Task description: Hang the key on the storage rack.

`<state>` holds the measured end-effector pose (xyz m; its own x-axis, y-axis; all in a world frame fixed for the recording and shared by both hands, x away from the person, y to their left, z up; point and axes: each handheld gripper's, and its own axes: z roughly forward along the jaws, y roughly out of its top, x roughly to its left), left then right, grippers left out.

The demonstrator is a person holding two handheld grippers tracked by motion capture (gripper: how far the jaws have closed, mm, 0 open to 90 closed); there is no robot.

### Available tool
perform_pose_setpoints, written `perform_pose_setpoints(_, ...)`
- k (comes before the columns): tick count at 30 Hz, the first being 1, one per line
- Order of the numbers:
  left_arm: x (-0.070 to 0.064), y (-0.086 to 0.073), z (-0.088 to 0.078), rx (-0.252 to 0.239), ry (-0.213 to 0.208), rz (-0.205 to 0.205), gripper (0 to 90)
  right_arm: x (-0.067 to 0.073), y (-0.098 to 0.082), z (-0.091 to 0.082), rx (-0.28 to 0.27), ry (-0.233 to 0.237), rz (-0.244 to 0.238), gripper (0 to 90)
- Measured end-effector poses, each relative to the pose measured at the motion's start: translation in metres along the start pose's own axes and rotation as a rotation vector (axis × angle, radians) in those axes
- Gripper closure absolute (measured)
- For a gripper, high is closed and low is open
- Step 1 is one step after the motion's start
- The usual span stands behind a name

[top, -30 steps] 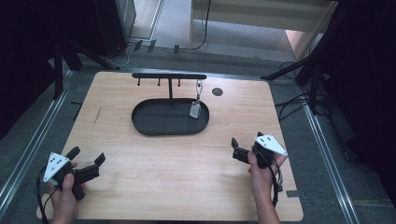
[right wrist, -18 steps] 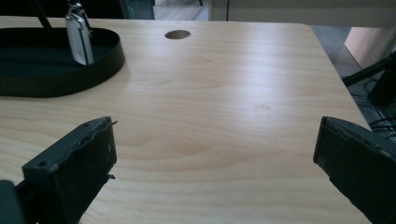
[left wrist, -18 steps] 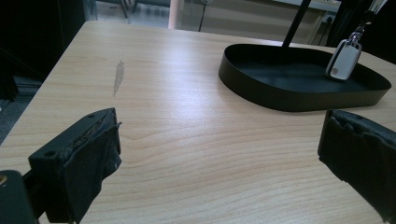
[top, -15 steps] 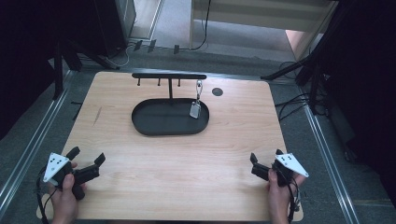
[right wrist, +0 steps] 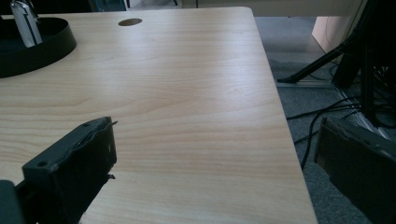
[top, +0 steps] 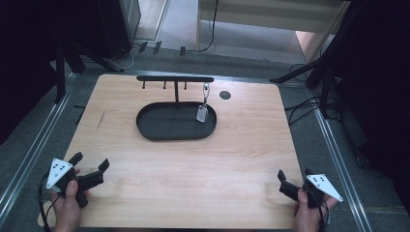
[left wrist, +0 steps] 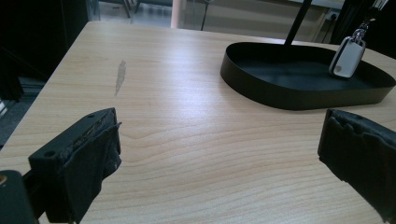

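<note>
Both claws spread, empty – left gripper (top: 90,169) lower left, right gripper (top: 293,181) lower right. Key fob (top: 202,114) dangles over the black tray (top: 145,126), upper centre – a clumsy grab could swing it off its hook

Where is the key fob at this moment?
In the high view, the key fob hangs from the black rack, over the right end of the oval tray, centre-far on the table.

The right gripper (top: 294,177) is pulling back from mid-table toward the table's (top: 193,159) near right corner, jaws apart, now at that corner.
</note>
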<state>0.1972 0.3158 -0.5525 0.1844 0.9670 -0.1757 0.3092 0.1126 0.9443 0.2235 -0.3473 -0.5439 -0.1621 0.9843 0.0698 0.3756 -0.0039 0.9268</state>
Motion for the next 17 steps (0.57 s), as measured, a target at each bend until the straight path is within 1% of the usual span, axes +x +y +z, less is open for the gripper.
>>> perform_pose_setpoints(2, 0.0, 0.0, 0.0, 0.001, 0.002, 0.004, 0.0, -0.004, -0.002, -0.003, -0.007, 0.0, 0.014, 0.0)
perform_pose_setpoints(4, -0.001, 0.0, 0.0, 0.002, 0.005, 0.007, 0.0, -0.007, -0.003, -0.007, -0.014, 0.014, 0.04, 0.0)
perform_pose_setpoints(6, -0.001, 0.0, 0.001, 0.003, 0.005, 0.012, 0.0, -0.009, -0.005, -0.01, -0.023, 0.018, 0.041, 0.0)
perform_pose_setpoints(8, -0.002, 0.0, 0.001, 0.007, 0.005, 0.02, 0.0, -0.009, -0.006, -0.013, -0.032, 0.012, 0.008, 0.0)
perform_pose_setpoints(12, -0.002, 0.0, 0.001, 0.006, 0.007, 0.018, 0.0, -0.01, -0.006, -0.014, -0.04, 0.026, 0.009, 0.0)
perform_pose_setpoints(15, -0.002, 0.0, 0.001, 0.007, 0.007, 0.02, 0.0, -0.009, -0.006, -0.013, -0.037, 0.02, 0.0, 0.0)
perform_pose_setpoints(17, -0.002, 0.0, 0.001, 0.006, 0.007, 0.02, 0.0, -0.009, -0.006, -0.013, -0.037, 0.029, 0.008, 0.0)
